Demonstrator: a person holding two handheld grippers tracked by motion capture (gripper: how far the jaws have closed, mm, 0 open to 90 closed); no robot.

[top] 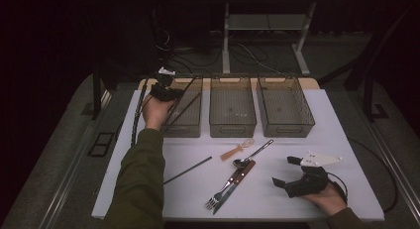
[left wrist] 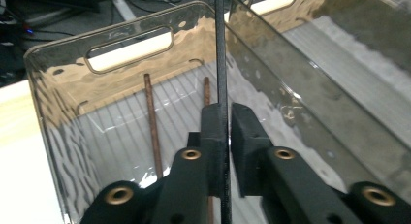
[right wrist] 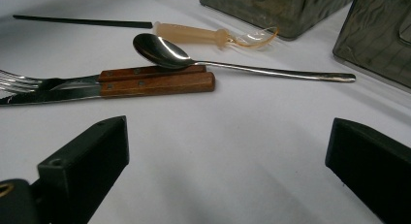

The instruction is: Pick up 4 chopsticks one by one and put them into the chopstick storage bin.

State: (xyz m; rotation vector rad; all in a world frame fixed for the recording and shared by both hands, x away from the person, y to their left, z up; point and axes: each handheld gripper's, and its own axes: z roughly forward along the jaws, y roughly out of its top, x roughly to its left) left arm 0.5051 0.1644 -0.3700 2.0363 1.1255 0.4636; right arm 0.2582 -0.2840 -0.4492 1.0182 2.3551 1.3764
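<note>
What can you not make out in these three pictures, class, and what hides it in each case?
- Black chopstick, left gripper view: both ends cut off by the frame edges.
- Fork, right gripper view: tines cut off at the left edge.
- Left bin, high view: contents too dark and small to count.

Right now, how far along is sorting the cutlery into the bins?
Done: two brown chopsticks lie in the left bin. In hand: the left hand-held gripper has a black chopstick between its jaws over that bin. Left on the table: another black chopstick, plastic spoon, metal spoon, fork and knife. The right hand-held gripper rests open.
</note>
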